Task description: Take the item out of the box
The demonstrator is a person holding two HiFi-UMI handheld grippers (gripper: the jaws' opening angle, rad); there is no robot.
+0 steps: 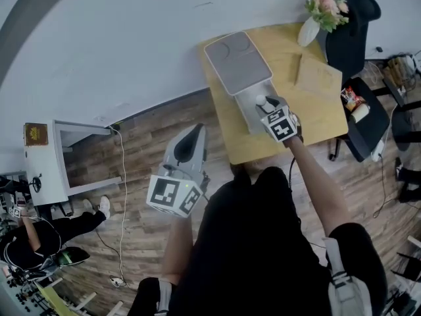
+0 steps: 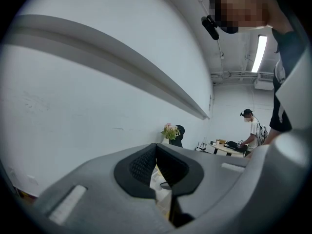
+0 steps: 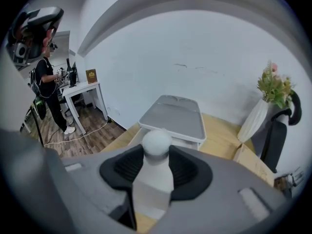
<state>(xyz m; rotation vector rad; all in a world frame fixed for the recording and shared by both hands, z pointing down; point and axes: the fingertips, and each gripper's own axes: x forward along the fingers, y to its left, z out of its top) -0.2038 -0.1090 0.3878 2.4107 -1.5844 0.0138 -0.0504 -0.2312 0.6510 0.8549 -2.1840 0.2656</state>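
The right claw is clamped on the white item. In the right gripper view the claw has its black ribbed pads pressed to either side of the item, which has a round ball top on a body that widens downward. In the head view the item sits over the lower half of the grey box. Whether its foot is clear of the box cannot be told.

The box lies along the left edge of the wooden surface. Its flat grey lid is laid open toward the far left corner. The right gripper view shows the same lid just beyond the item.

The left claw is held off the surface over the wood floor, out past the surface's left edge. In the left gripper view that claw has its tips drawn together with only a narrow slit lower down, and nothing is between them.

At the far edge of the surface stands a white vase with pink flowers. A piece of brown cardboard lies toward the right edge, well apart from the box. A black chair stands beyond the far right corner.
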